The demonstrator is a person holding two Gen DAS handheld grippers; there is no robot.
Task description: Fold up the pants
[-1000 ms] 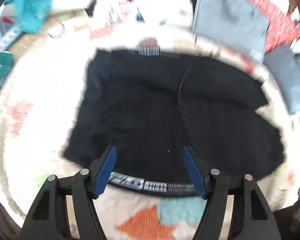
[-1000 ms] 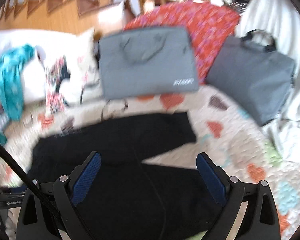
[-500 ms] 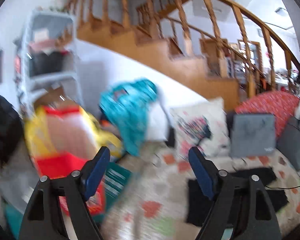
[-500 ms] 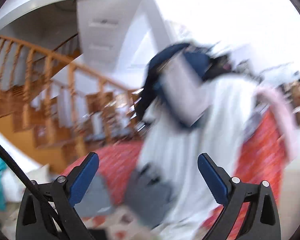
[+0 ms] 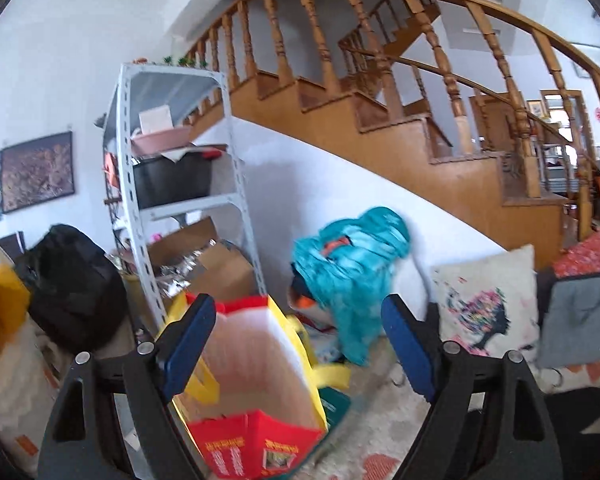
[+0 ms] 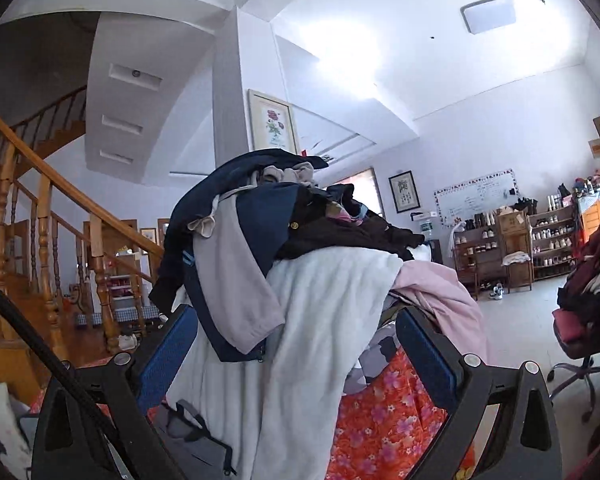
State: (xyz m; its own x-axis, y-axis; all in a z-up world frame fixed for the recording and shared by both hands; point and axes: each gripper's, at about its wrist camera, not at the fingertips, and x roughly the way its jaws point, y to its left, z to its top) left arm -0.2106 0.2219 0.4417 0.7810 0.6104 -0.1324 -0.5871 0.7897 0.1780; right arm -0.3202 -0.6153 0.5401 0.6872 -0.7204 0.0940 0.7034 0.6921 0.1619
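The black pants [image 5: 576, 410] show only as a dark edge at the bottom right of the left wrist view, lying on the patterned quilt [image 5: 380, 384]. My left gripper [image 5: 296, 344] is open and empty, raised and pointing at the room, away from the pants. My right gripper [image 6: 298, 350] is open and empty, tilted up toward a pile of clothes; the pants are out of its view.
A red and yellow bag [image 5: 256, 392], a teal garment [image 5: 352, 276], a metal shelf [image 5: 172, 184] and a wooden staircase [image 5: 400, 120] are ahead of the left gripper. A printed pillow [image 5: 484, 300] and grey bag [image 5: 580, 316] lie right. A clothes pile [image 6: 300, 264] faces the right gripper.
Both grippers have lifted away from the black pants and tilted upward. A second ago both hovered open over the pants; now they point at the room.
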